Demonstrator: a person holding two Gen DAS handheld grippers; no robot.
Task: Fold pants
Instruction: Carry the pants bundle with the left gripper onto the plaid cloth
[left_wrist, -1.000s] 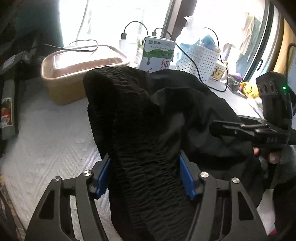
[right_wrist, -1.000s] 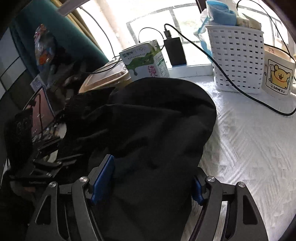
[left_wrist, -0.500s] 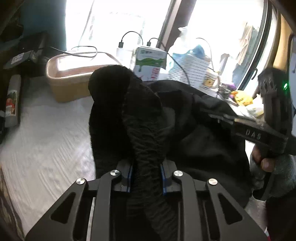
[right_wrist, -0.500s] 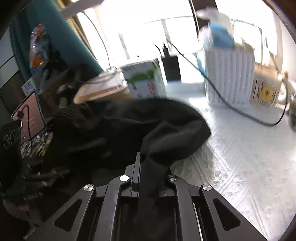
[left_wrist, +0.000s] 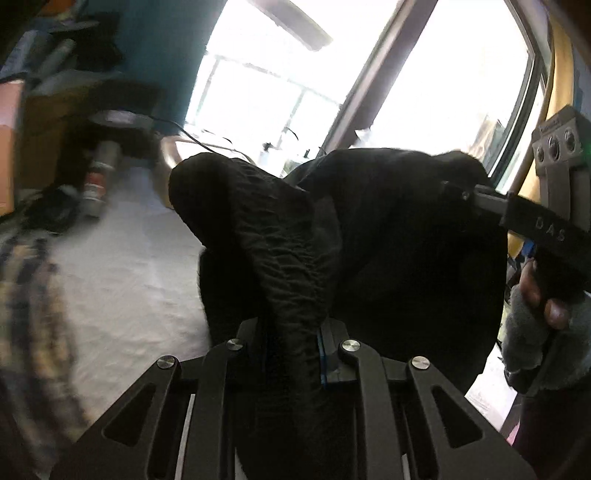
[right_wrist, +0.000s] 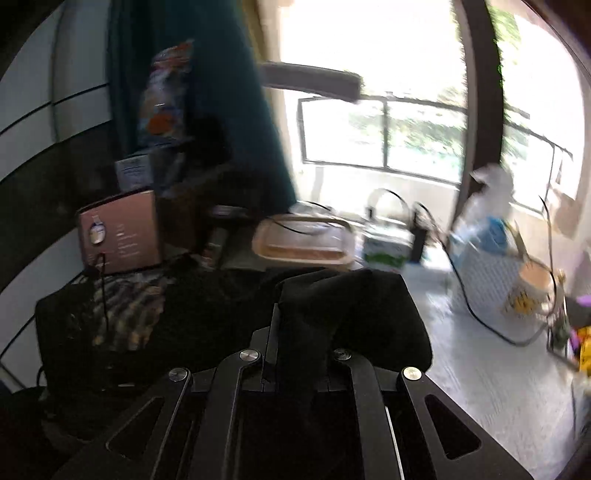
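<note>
Black pants (left_wrist: 388, 236), white textured table cover (left_wrist: 129, 280), teal curtain (right_wrist: 229, 110), white lattice basket (right_wrist: 487, 273).

**Backlit fisheye views with motion blur**

Daylight enters through the window (left_wrist: 266, 96), blown out to white in both views. Against it the pants (left_wrist: 388, 240) read as near-featureless black; only the gathered waistband shows texture. Motion blur smears the left edge of the left wrist view and most of the right wrist background. Fisheye curvature bends frame edges; corners vignette dark.
</note>
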